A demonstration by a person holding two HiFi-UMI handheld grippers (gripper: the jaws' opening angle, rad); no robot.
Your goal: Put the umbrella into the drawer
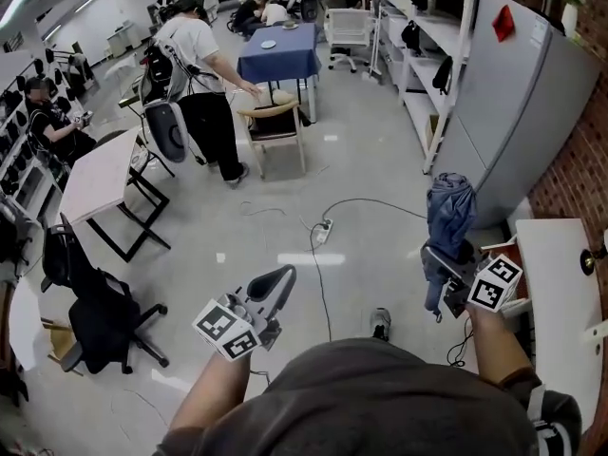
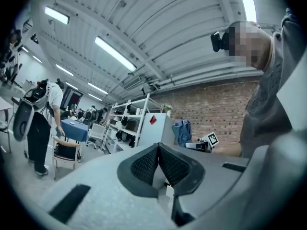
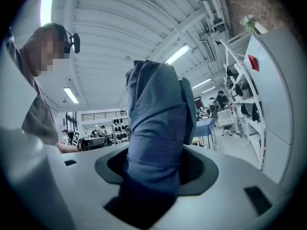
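Note:
A folded blue umbrella (image 1: 450, 212) stands upright in my right gripper (image 1: 443, 260), which is shut on its lower part. In the right gripper view the umbrella (image 3: 158, 123) fills the space between the jaws of the right gripper (image 3: 156, 163) and hides the pads. My left gripper (image 1: 282, 276) is held out over the floor at the lower left, shut with nothing in it. In the left gripper view the left gripper (image 2: 158, 164) has its pads (image 2: 144, 164) touching, and the umbrella (image 2: 182, 132) shows far off. A white cabinet (image 1: 560, 283) with a knob (image 1: 590, 259) stands just right of the umbrella.
A grey locker (image 1: 522, 103) and white shelves (image 1: 427, 46) line the right wall. A power strip (image 1: 323, 231) with a cable lies on the floor ahead. A person in a white shirt (image 1: 195, 74), a wooden chair (image 1: 275, 126), a white table (image 1: 100, 174) and a black office chair (image 1: 95, 312) stand to the left.

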